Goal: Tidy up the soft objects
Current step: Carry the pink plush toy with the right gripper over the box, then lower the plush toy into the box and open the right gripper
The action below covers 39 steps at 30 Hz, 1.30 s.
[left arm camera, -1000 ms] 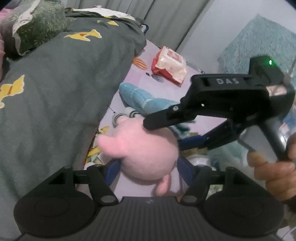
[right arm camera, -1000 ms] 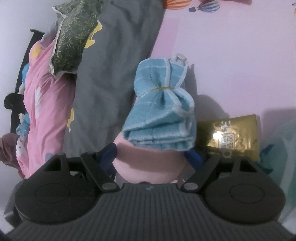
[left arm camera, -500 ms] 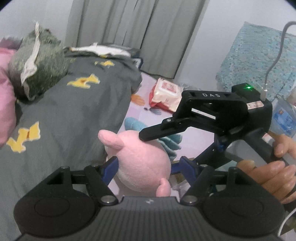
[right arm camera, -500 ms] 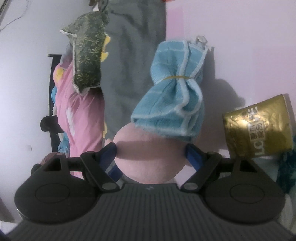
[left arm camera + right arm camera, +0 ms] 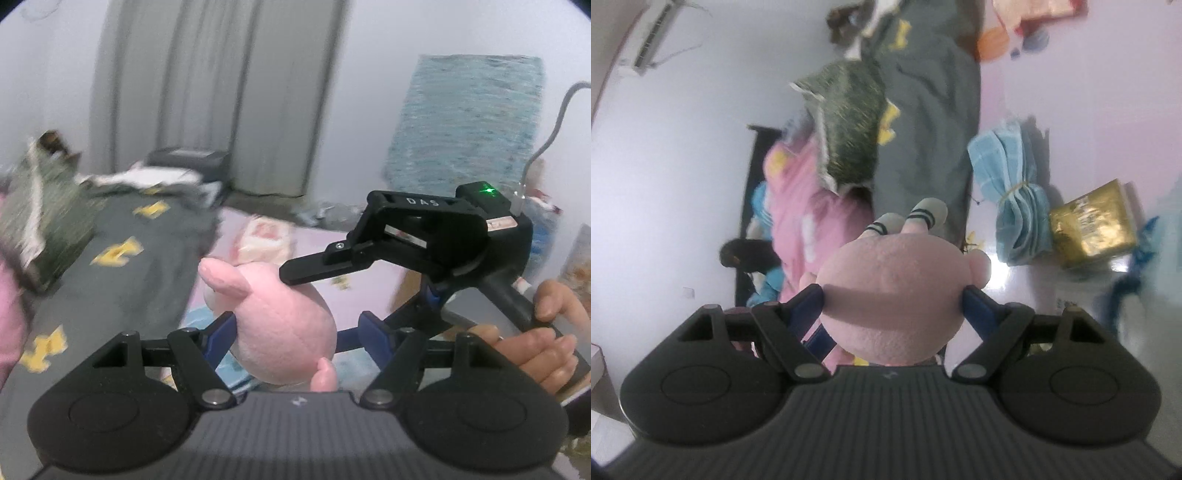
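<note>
Both grippers hold one round pink plush toy (image 5: 892,295).
The left gripper (image 5: 293,330) and the right gripper (image 5: 892,299) each clamp its sides above the bed.

Soft, dim indoor light with a cool bluish-purple cast fills both views. The left wrist view smears badly on its left side: the green pillow (image 5: 40,206) and grey blanket (image 5: 122,273) streak with motion blur, while the pink plush (image 5: 284,325) up close stays fairly crisp. A green indicator light (image 5: 488,190) glows sharp. In the right wrist view, glare flares off the gold packet (image 5: 1093,225) and off the glossy surface beside the blue towel (image 5: 1015,199), which casts a dark shadow. A shadow band crosses the plush. Fisheye bending curves both edges; corners go black.
</note>
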Motion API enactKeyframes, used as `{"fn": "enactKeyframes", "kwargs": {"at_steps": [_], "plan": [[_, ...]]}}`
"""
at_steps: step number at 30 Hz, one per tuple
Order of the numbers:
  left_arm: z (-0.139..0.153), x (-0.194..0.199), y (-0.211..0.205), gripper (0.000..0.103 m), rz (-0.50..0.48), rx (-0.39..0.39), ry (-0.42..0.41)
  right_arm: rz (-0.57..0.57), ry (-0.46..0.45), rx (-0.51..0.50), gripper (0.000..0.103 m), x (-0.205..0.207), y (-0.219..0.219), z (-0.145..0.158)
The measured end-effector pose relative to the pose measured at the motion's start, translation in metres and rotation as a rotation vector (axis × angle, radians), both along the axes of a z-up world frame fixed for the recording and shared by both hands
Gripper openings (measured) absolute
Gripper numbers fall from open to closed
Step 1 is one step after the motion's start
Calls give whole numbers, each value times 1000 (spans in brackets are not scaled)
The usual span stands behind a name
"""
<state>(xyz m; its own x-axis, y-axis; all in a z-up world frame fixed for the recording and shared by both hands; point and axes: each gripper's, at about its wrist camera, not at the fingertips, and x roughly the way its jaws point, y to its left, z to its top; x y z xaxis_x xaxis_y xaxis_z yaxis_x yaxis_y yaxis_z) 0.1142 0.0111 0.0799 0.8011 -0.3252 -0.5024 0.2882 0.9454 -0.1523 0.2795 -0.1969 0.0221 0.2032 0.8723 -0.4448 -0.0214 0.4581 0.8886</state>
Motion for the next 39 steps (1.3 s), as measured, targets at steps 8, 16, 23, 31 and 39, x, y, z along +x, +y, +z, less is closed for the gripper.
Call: {"fn": "enactKeyframes", "kwargs": {"at_steps": [8,16,23,31,39], "plan": [[22,0,-106,73,-275,7,-46,-230,-134,-33,83,-65,-127,47],[-2,32,-235,73,-530,43,83,-490,-112,-166,83,-121,-261,45],[-56,65,-319,72,-607,129,287,-586,10,-306,83,-127,-327,0],[-105,81,-338,70,-591,232,453,-555,108,-398,84,-104,-340,-63],[-96,78,-340,70,-606,235,428,-542,113,-440,84,-110,-341,-67]]}}
